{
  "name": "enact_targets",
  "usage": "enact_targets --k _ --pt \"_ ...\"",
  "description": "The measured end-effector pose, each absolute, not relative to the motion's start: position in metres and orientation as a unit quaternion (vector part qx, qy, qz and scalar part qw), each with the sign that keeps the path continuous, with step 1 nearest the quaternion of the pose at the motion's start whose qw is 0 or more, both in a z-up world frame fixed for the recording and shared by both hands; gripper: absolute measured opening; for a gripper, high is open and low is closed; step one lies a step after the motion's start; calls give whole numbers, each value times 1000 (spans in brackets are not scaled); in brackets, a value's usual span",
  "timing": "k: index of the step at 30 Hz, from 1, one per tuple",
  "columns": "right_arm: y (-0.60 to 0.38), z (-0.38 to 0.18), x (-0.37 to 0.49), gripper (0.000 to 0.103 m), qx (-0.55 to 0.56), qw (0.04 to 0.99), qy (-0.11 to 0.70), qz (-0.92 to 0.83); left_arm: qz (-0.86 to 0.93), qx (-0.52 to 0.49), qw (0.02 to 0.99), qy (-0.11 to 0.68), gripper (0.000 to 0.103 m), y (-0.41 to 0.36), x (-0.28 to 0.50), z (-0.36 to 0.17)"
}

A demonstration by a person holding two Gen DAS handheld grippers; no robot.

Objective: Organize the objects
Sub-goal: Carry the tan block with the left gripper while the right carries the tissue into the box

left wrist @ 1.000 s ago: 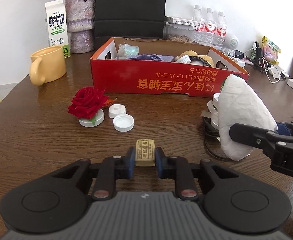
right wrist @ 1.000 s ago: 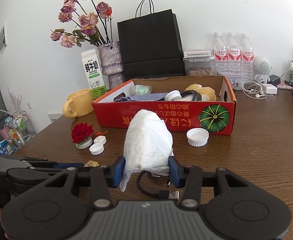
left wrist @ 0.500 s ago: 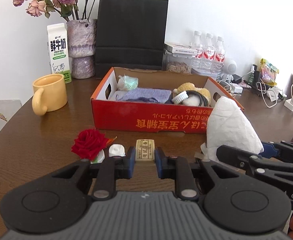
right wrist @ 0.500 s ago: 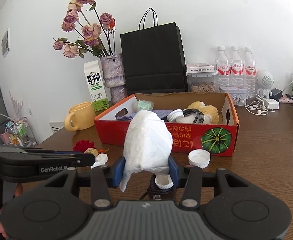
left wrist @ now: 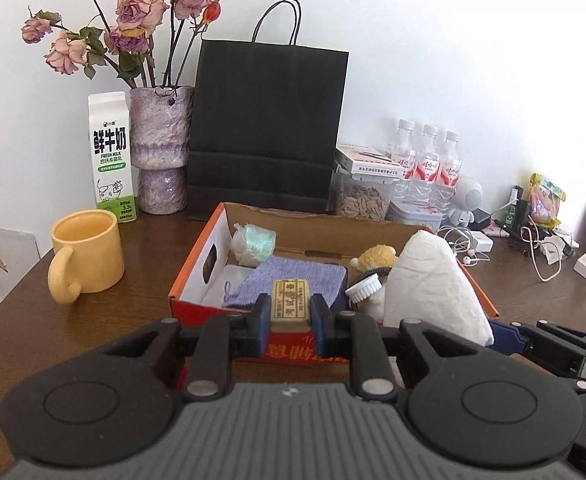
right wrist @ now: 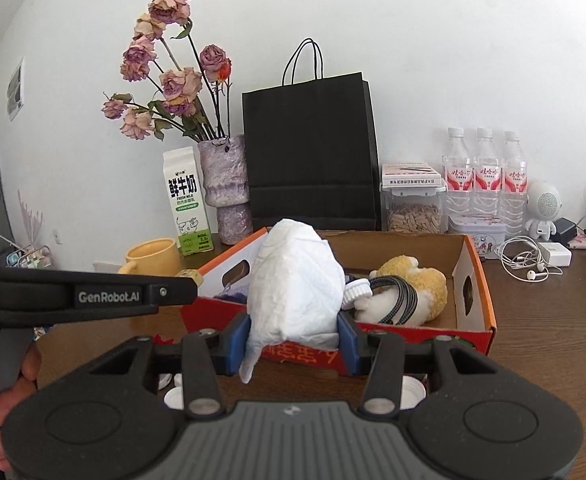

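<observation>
A small tan block [left wrist: 290,303] is clamped in the left gripper [left wrist: 291,316] above the red box's [right wrist: 475,332] front edge; crumpled white paper [right wrist: 296,284] is pinched by the right gripper [right wrist: 295,338] alongside.

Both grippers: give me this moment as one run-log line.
left gripper: shut on eraser | right gripper: shut on white wad | both at front edge of red box | nothing released

Both grippers raised side by side, each clamped.
Left gripper [left wrist: 291,314] pinches a small bar; right gripper [right wrist: 295,338] squeezes a white bundle; fingers [right wrist: 1,404] wrap the left handle.
</observation>
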State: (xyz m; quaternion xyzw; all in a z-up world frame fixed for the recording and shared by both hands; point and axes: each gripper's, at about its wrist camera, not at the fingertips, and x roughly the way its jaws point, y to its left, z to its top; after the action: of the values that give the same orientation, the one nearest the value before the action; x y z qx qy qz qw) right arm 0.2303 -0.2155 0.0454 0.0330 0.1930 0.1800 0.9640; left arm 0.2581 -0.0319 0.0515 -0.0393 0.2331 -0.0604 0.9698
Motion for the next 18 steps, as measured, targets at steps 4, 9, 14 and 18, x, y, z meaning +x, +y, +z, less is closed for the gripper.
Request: enact_targets --k 4,9,14,18 --pt "-213 47 255 45 37 965 187 180 -62 -44 970 229 22 -36 278 51" --pt "-211 47 284 45 36 965 184 182 -63 -41 971 225 22 -41 303 50" --pt "-213 46 310 45 41 964 188 183 -63 -47 971 226 22 -40 330 46" --pt "-213 42 331 45 39 963 197 181 -58 -44 970 231 22 -39 352 42"
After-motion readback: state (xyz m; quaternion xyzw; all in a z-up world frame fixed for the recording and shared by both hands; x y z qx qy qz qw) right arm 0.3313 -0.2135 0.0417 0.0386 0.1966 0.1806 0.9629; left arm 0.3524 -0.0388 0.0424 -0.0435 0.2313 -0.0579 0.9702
